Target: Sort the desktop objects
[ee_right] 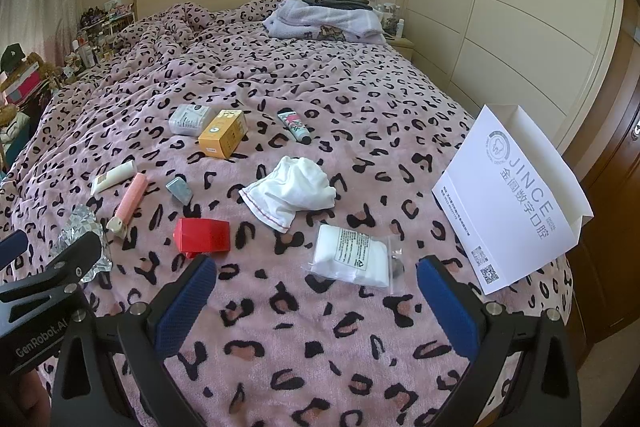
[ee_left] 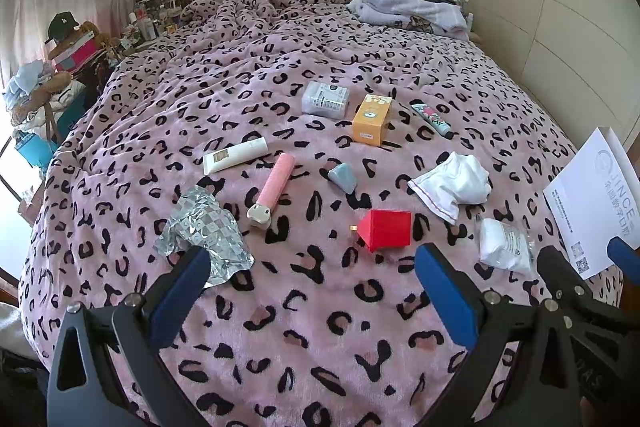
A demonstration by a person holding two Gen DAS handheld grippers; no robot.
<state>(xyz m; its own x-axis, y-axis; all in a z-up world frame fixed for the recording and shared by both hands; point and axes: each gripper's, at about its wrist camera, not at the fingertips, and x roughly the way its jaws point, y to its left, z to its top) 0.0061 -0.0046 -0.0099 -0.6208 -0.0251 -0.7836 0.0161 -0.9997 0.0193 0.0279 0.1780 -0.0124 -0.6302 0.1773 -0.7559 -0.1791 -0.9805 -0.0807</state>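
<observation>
Left gripper and right gripper, jaws wide apart and empty, above a leopard-print blanket. Nearest lie a red box, foil wrapper and white packet; beyond, an orange box; a white paper bag stands at right.

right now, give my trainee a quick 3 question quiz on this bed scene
1. True or false: the left tool grips the red house-shaped box.
2. What lies nearest the right tool? A) clear bag of white pads B) orange carton C) pink tube with beige cap
3. Which side of the bed holds the white JINCE paper bag?

Key: 1 false, both tools open and empty. 2 A. 3 right edge.
</observation>
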